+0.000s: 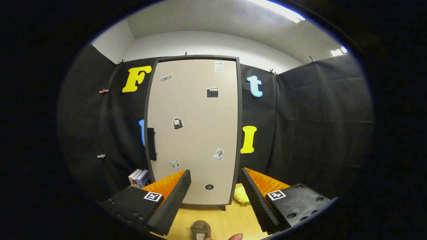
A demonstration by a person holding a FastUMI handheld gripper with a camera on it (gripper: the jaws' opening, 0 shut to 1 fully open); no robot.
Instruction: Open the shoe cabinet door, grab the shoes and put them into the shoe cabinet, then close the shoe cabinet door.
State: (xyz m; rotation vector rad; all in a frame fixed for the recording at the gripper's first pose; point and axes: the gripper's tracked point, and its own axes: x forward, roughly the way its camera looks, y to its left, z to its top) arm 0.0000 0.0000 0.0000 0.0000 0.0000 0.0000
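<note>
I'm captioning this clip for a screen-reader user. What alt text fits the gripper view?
A tall shoe cabinet with its sticker-dotted door shut and a dark handle on its left edge stands on a wooden floor just beyond the open, empty tongs. Books stand to the cabinet's left, and a yellow item lies to its right.

Books (139, 177) left, yellow cloth (242, 196) right, wooden floor (230, 220).

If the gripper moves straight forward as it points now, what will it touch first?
Probably the closed shoe cabinet door. The gripper is open, holding nothing, and aims at the door's lower part, with nothing visibly between. How far away the door is stays unclear.
</note>
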